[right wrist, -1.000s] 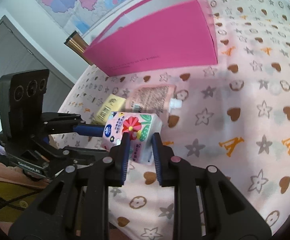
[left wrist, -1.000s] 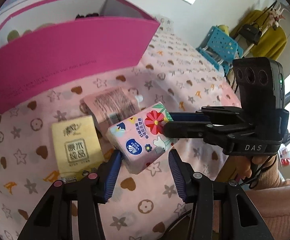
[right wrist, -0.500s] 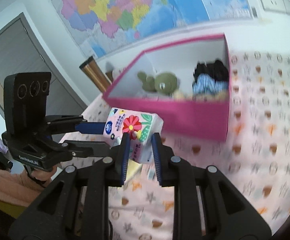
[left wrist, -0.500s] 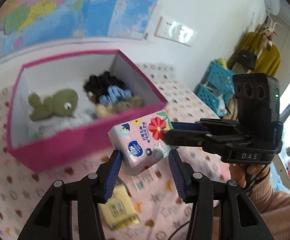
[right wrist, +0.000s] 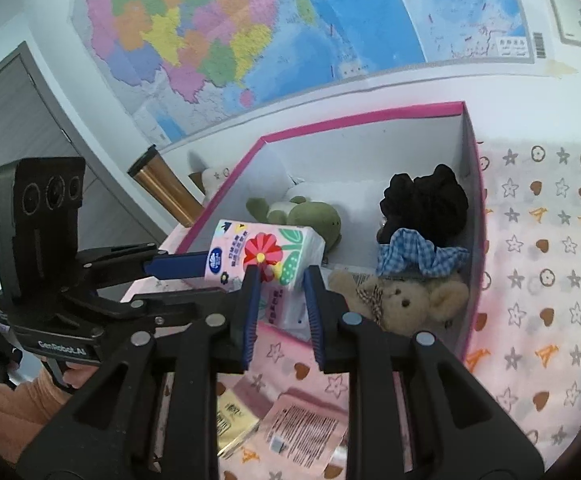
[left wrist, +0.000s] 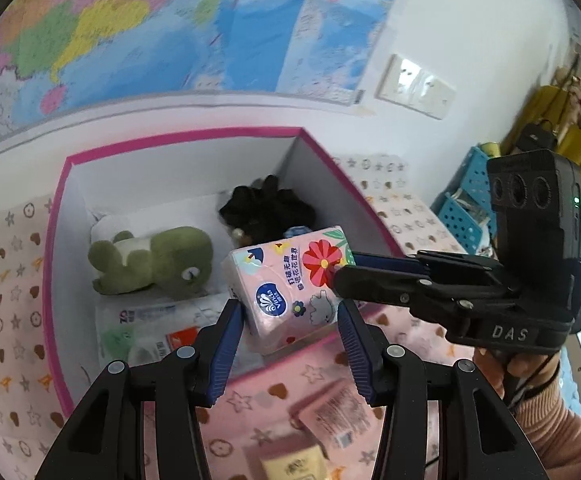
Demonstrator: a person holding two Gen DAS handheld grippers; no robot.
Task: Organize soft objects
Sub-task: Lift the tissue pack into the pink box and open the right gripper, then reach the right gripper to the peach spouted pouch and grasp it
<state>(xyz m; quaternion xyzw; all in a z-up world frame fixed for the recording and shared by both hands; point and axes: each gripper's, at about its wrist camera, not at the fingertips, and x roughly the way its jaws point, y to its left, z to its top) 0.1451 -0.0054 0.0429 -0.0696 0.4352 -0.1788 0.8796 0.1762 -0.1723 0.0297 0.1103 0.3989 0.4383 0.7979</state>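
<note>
Above the near wall of the pink box point(left wrist: 56, 240), a pink floral tissue pack point(left wrist: 286, 288) is held off the worktop point(right wrist: 550, 280), which is covered in a star-and-heart cloth. The left gripper point(left wrist: 288, 340) has its blue fingers point(left wrist: 226, 344) clamped on the two long sides of the pack. The right gripper point(right wrist: 280, 308) comes in from the side, and its fingers point(right wrist: 250, 312) are clamped across one end of the same pack. A hand in a peach sleeve point(left wrist: 550, 432) carries the right gripper.

Inside the box lie a green frog plush point(left wrist: 150, 260), a black fabric bundle point(right wrist: 426, 204), a blue checked cloth point(right wrist: 418, 254), a tan teddy bear point(right wrist: 402, 300) and a white plastic-wrapped pack point(left wrist: 146, 316). The bear sits against the near wall of the box, below the checked cloth.

Outside the box, on the near side, a yellow tissue pack point(right wrist: 230, 420) and a pink pouch with a printed label point(right wrist: 302, 428) lie on the worktop, just beside each other. A wall map point(right wrist: 250, 20) hangs behind the box.
</note>
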